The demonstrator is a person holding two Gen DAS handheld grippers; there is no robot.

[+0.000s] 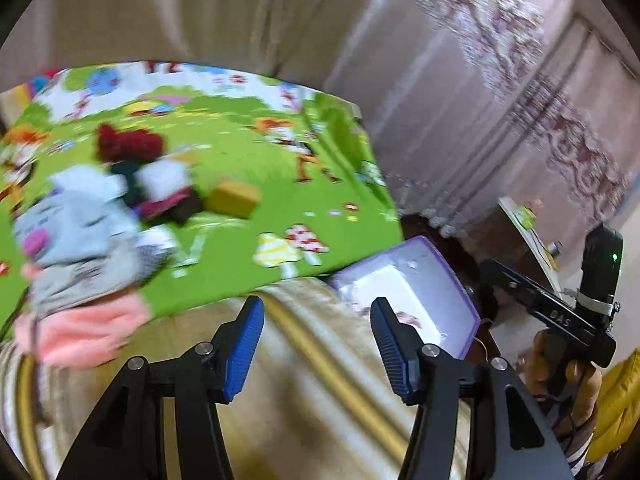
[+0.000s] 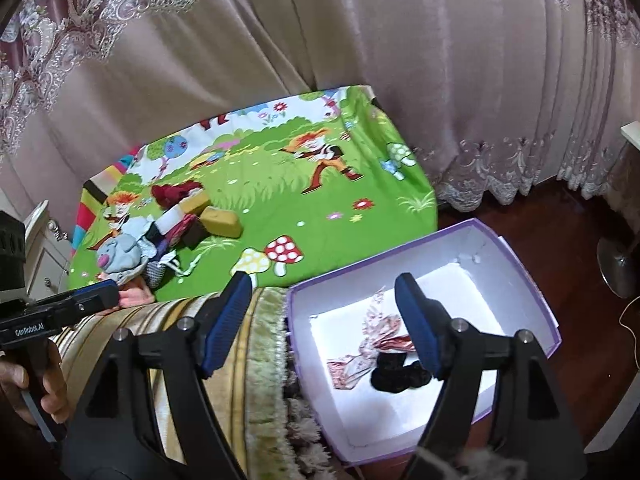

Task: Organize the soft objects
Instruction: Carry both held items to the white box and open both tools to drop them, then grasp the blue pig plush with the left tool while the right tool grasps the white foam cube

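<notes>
- The right gripper (image 2: 324, 324), black-framed with blue ribbed pads, hangs released and empty over the near corner of the purple-rimmed cardboard box with a white inside (image 2: 520, 256); nothing sits between its fingers.
- Below it, on the box floor, lie a black sock bundle (image 2: 400, 376) and a crumpled pink-and-white patterned cloth (image 2: 376, 332), touching each other.
- The left gripper (image 1: 316, 344) is likewise spread wide and empty, over the striped beige-and-gold bedspread (image 1: 320, 380).
- The remaining soft things form a heap (image 1: 104, 208) on the green cartoon-printed mat (image 1: 280, 200): a grey plush toy (image 2: 120, 254), a pink cloth (image 1: 84, 328), a dark red woolly piece (image 1: 130, 144), a mustard-yellow block-shaped cushion (image 2: 222, 222).
- Judgement: the next pick should suit the left gripper, the heap lying on its side. Take one outer piece, perhaps the pink cloth, pinching a thick fold so it does not drag its neighbours.
- Carry it well over the box rim before letting go.
</notes>
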